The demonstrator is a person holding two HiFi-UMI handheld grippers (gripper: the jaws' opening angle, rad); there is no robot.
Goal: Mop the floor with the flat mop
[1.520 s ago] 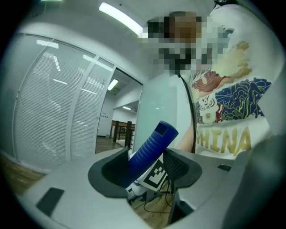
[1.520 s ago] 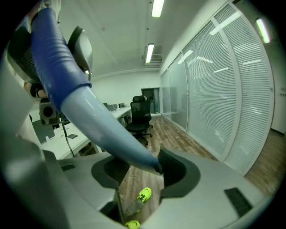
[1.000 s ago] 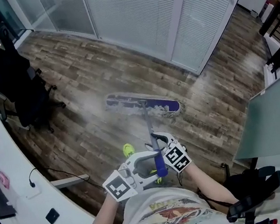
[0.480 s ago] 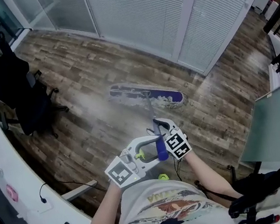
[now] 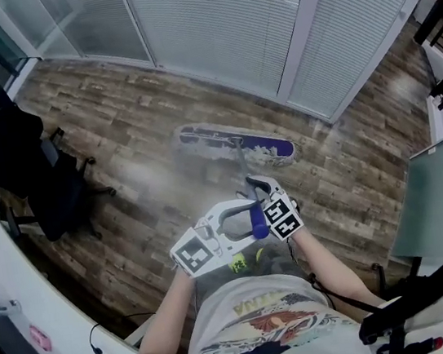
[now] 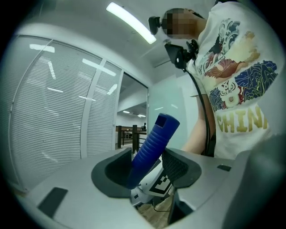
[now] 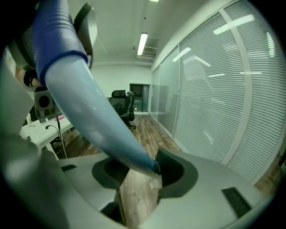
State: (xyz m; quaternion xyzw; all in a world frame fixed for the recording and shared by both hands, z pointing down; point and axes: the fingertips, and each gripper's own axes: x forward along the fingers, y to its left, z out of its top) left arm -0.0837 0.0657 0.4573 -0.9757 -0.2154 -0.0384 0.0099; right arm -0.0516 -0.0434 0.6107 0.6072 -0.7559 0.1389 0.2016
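Clamping the blue ribbed grip of the flat mop, the left gripper sits nearest the person. Just ahead, the right gripper has its jaws closing on the pale shaft; contact at 1 pad is unclear. Mop head lies flat on the wood floor beyond both grippers.

Black office chair beside white desk
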